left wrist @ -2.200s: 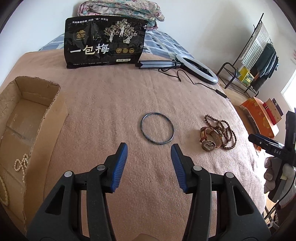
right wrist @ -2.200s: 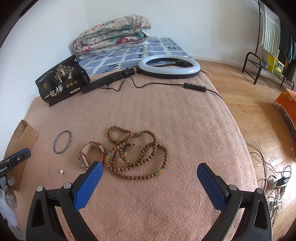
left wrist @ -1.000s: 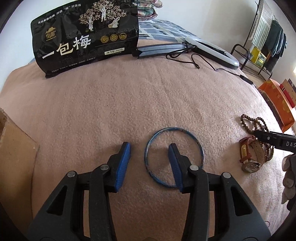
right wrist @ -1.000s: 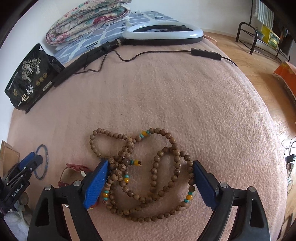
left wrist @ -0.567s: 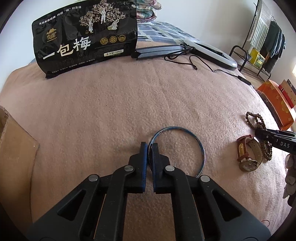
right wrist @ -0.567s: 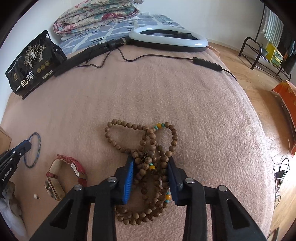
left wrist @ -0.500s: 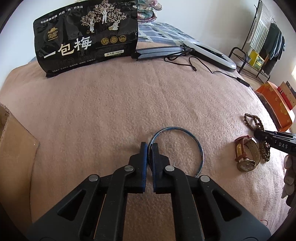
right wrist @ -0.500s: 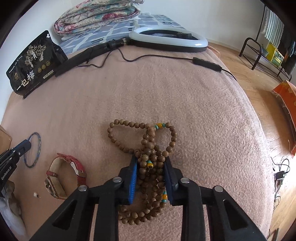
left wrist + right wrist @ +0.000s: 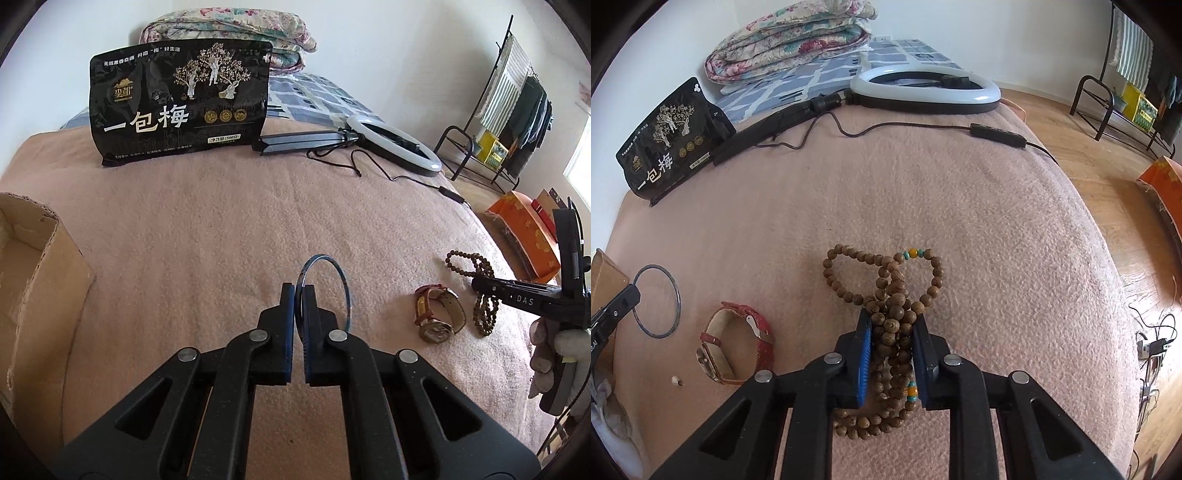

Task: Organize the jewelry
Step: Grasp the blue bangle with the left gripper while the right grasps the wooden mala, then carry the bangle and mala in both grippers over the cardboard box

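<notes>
Between my left jaws the bangle (image 9: 325, 291) is pinched by its near rim, the left gripper (image 9: 300, 291) fully closed on it, and the ring stands tilted up off the pink blanket (image 9: 221, 229) rather than lying flat. My right gripper (image 9: 892, 325) has its jaws closing around the bunched strands of the bead necklace (image 9: 886, 295), the blue pads pressing the wooden beads from both sides; loops of it spread past the tips, one with an orange bead flanked by turquoise, and more strands trail back under the jaws. Just to the left of the beads in the right view lies the watch (image 9: 735, 343) with its red strap, resting on the blanket, apart from both grippers. A small white speck (image 9: 676, 380) sits near it, too small for me to identify. Further left the cardboard box (image 9: 33, 266) stands open at the bed's edge. Toward the far side of the bed I see a black snack bag (image 9: 177, 107) propped upright, a ring light (image 9: 923, 88) lying flat with its cable (image 9: 916, 129) running across the blanket, and a folded quilt (image 9: 790, 40) behind. An orange box (image 9: 524, 229) and a clothes rack (image 9: 509, 110) stand on the floor to the right.
</notes>
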A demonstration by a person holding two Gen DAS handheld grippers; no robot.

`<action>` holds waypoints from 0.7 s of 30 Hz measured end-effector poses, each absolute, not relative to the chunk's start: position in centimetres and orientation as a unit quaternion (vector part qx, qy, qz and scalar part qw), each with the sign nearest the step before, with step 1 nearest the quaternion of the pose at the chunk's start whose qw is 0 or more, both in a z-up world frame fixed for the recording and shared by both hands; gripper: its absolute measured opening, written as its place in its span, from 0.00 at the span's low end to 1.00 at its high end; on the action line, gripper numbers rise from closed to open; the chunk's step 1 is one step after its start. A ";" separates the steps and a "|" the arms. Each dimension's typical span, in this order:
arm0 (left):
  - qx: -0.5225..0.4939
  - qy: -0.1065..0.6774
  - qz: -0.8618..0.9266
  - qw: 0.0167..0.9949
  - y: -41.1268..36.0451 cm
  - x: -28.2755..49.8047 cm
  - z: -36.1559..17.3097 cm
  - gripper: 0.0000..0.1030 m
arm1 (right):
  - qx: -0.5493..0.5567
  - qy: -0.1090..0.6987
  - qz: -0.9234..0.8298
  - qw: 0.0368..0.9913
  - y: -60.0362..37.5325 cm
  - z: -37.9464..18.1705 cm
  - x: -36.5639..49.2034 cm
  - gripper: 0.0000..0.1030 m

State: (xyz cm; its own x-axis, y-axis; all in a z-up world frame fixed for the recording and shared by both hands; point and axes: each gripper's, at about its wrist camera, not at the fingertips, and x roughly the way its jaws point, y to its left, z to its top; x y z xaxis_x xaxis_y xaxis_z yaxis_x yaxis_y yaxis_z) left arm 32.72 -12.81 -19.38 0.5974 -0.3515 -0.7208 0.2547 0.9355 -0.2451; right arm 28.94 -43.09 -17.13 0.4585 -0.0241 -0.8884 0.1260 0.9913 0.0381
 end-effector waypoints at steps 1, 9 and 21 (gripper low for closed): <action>-0.058 0.412 -0.171 0.893 -12.8 32.5 -19.1 0.01 | 0.050 0.516 -0.044 0.854 -43.1 -16.9 28.8 0.18; -0.044 0.389 -0.176 0.903 -13.1 30.9 -17.3 0.01 | 0.038 0.498 -0.041 0.865 -42.7 -14.8 28.0 0.17; -0.048 0.365 -0.183 0.912 -12.5 28.7 -14.1 0.01 | 0.031 0.471 -0.032 0.881 -41.4 -10.8 26.4 0.17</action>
